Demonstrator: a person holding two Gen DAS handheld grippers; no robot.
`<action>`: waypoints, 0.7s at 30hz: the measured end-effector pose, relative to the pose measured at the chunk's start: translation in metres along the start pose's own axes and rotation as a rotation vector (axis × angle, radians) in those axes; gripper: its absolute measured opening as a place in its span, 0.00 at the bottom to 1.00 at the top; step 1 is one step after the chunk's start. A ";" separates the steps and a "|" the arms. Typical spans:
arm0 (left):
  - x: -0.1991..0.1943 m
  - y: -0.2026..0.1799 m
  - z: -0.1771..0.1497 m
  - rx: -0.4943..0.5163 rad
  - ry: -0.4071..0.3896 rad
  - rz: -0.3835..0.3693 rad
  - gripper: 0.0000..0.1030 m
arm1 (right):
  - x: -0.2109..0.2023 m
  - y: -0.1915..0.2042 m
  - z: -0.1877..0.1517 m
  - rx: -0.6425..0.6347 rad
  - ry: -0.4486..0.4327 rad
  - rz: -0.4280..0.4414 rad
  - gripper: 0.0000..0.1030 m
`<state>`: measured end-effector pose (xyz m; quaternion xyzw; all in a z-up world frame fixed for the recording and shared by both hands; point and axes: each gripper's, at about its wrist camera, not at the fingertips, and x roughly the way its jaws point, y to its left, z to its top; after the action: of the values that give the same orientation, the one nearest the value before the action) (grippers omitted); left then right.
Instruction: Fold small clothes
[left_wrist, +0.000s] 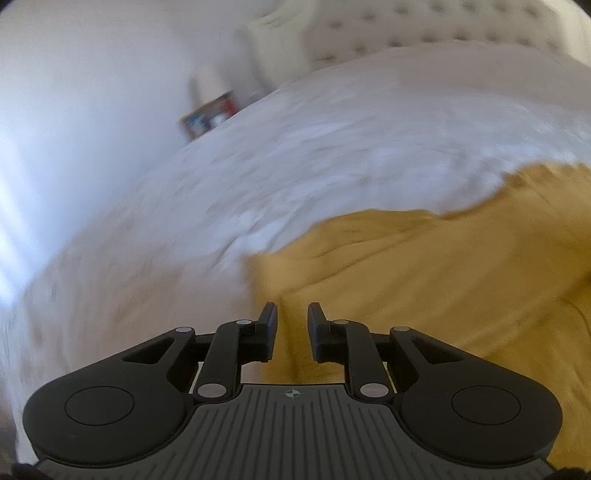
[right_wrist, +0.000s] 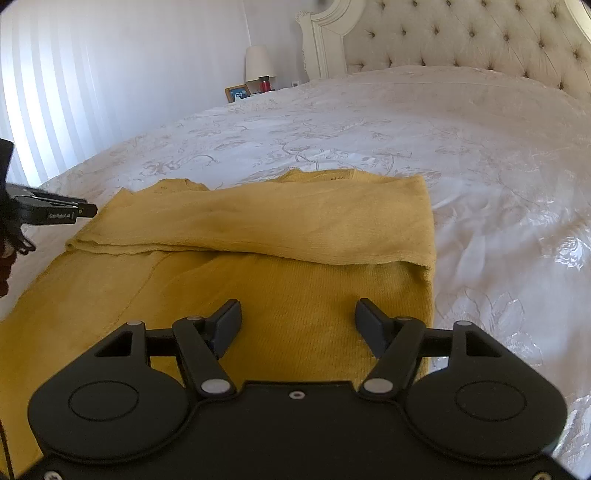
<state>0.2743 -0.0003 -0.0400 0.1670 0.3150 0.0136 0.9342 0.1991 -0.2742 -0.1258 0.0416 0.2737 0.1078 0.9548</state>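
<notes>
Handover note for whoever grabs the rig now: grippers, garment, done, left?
Left gripper: jaws slightly apart, nothing pinched, over the yellow sweater's left edge.
Right gripper: open, empty, above the near hem.
Sweater lies flat on the white bedspread.
Done: a sleeve is folded across the chest.
Left: probably the remaining folds to bring it down to a compact stack.
</notes>
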 end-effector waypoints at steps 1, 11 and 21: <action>0.001 0.005 0.000 -0.037 0.005 -0.002 0.21 | 0.000 0.000 0.000 0.001 0.000 0.001 0.69; 0.018 0.001 -0.018 -0.055 0.127 -0.093 0.36 | 0.004 0.001 -0.002 0.009 0.012 -0.002 0.72; 0.002 0.005 -0.021 -0.149 0.063 -0.118 0.40 | 0.001 0.003 0.000 0.015 0.005 -0.017 0.74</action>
<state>0.2639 0.0108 -0.0560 0.0776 0.3515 -0.0131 0.9329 0.1995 -0.2714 -0.1260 0.0460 0.2774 0.0978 0.9547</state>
